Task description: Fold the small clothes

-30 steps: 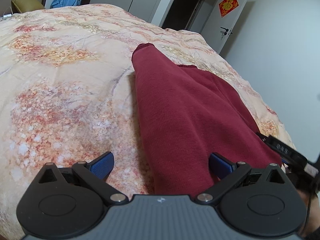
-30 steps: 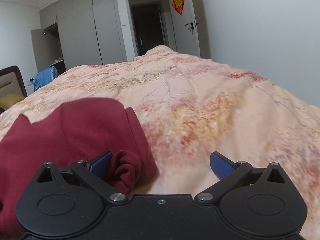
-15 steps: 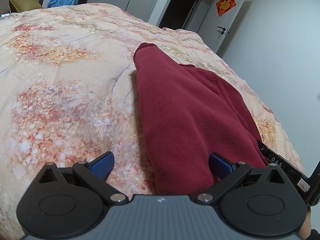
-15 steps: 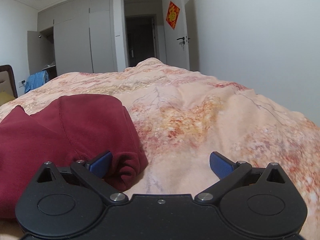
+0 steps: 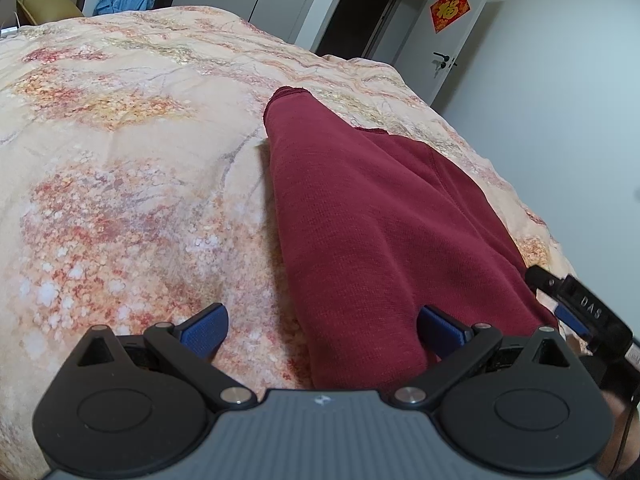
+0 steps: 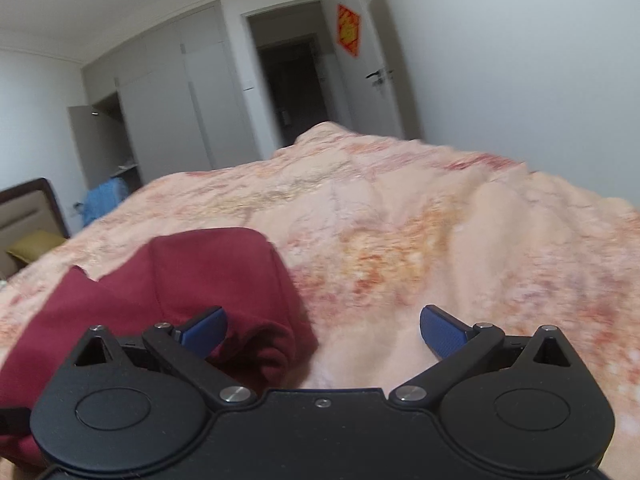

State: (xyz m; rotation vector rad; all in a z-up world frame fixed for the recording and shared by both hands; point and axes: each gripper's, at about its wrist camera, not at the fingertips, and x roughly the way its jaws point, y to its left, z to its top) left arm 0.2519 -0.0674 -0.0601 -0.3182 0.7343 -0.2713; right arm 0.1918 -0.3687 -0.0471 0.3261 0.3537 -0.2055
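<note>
Left wrist view: a dark red garment (image 5: 372,216) is seen lying lengthwise on the bed (image 5: 120,168), narrowing to a cuff at the far end. The left gripper (image 5: 322,330) is held wide apart above its near edge, nothing between the pads. In the right wrist view, the right gripper (image 6: 322,330) is likewise spread and empty, its left pad over a bunched corner of the garment (image 6: 192,280). A fold seems to be between grasps; next, a near edge would need to be pinched by each gripper and carried over.
</note>
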